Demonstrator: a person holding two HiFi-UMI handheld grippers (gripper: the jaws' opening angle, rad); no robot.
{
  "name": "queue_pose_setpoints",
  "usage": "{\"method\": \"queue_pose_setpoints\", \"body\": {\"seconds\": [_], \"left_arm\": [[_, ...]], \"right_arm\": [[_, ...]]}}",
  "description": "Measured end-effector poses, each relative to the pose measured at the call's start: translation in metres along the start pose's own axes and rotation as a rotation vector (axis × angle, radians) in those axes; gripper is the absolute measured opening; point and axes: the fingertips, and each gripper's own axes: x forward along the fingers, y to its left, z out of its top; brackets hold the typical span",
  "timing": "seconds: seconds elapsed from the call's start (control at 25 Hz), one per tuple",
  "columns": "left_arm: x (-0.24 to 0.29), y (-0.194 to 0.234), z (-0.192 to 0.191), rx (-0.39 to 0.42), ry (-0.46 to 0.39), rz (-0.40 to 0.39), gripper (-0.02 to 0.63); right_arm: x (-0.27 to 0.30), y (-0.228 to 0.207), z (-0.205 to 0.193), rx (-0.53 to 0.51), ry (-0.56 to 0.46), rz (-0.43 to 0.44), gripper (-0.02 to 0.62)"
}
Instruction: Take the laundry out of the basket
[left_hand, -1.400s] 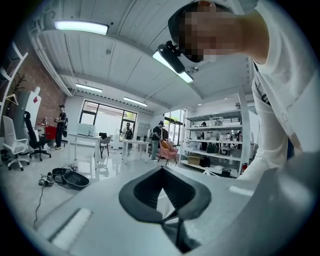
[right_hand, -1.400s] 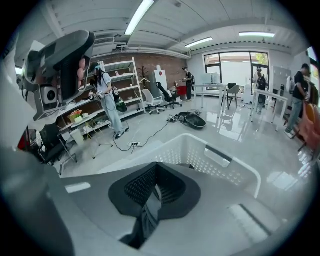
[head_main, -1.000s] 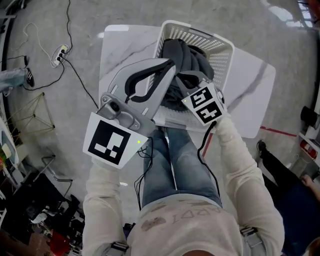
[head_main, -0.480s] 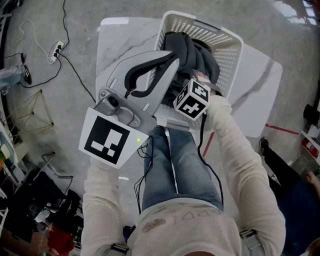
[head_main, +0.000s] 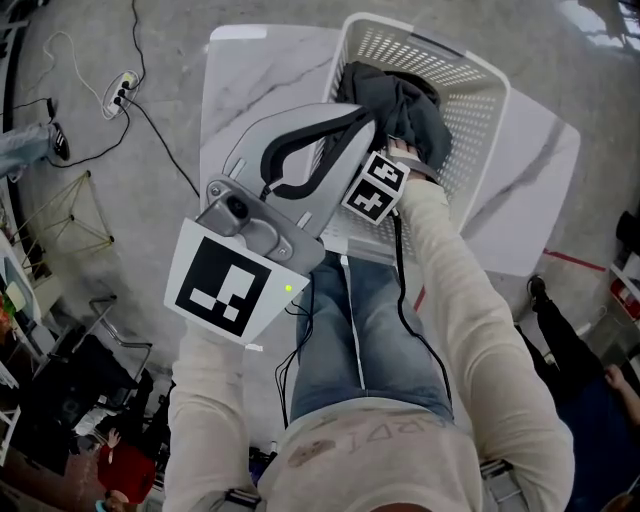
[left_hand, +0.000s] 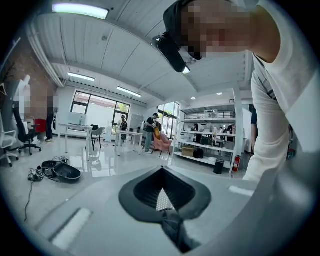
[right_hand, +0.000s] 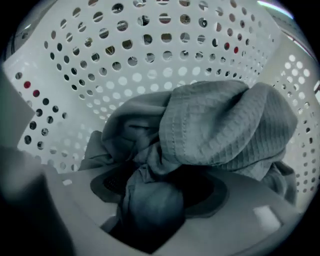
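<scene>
A white perforated laundry basket (head_main: 478, 100) stands on a white marble table (head_main: 255, 80), holding dark grey laundry (head_main: 400, 100). My right gripper (head_main: 392, 158) points straight down into it. In the right gripper view its jaws (right_hand: 160, 187) have just been opening and stand wide, with a bulge of grey cloth (right_hand: 150, 205) between them and a waffle-weave towel (right_hand: 230, 125) just beyond. My left gripper (head_main: 345, 118) is held high, near the basket's left rim, jaws together. In the left gripper view a strand of dark cloth (left_hand: 176, 231) sits in the seam between its jaws (left_hand: 162, 197).
The basket wall (right_hand: 150, 55) closes in all round the right gripper. A cable and power strip (head_main: 122, 98) lie on the floor left of the table. The person's legs (head_main: 360, 330) are against the table's near edge. Dark clutter fills the lower left corner.
The right gripper has gone down into the basket and turned to point downward, so its marker cube now sits at the laundry. The left gripper has hardly moved.
</scene>
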Motion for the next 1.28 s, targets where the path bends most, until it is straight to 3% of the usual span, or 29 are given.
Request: {"method": "queue_pose_setpoints", "body": {"seconds": [0.08, 0.16, 0.28, 0.4, 0.72, 1.28], "left_arm": [[-0.003, 0.002, 0.0, -0.001, 0.003, 0.004, 0.002], [-0.006, 0.003, -0.001, -0.003, 0.005, 0.007, 0.002], [-0.006, 0.002, -0.004, -0.002, 0.009, 0.01, 0.0], [-0.007, -0.002, -0.005, -0.005, 0.01, 0.013, 0.002], [-0.015, -0.015, 0.012, 0.004, 0.0, -0.002, 0.002], [-0.039, -0.053, 0.106, 0.048, -0.067, 0.0, 0.0]], "right_arm": [[0.001, -0.001, 0.001, -0.013, 0.005, -0.05, 0.324], [0.002, 0.003, 0.002, -0.018, 0.014, -0.075, 0.265], [0.005, 0.004, 0.001, -0.002, 0.002, -0.082, 0.158], [0.001, 0.002, -0.001, 0.038, -0.035, -0.055, 0.126], [-0.084, -0.01, 0.027, 0.21, -0.283, -0.085, 0.12], [-0.281, -0.007, 0.035, 0.51, -0.721, -0.165, 0.121]]}}
